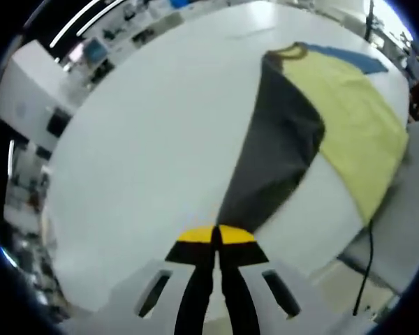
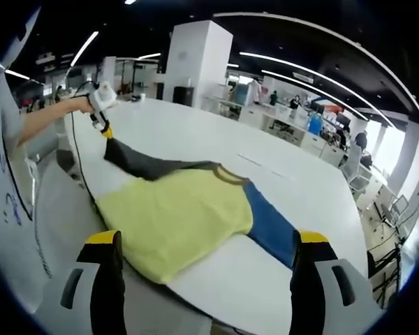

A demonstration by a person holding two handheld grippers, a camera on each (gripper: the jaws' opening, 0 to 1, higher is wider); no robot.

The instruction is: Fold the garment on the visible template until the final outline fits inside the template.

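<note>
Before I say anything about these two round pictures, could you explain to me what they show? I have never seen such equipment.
No robot is here. A person holds a pair of tongs in each hand, and a small camera rides on each pair, looking forward along it.

The left gripper view looks from the left tongs. They are shut on the dark sleeve of a shirt and stretch it out over a white table.

The right gripper view looks from the right tongs, which are open and hold nothing. Ahead lies the same shirt: yellow body, one dark sleeve, one blue sleeve. At the far left the person's arm holds the left tongs on the dark sleeve.
</note>
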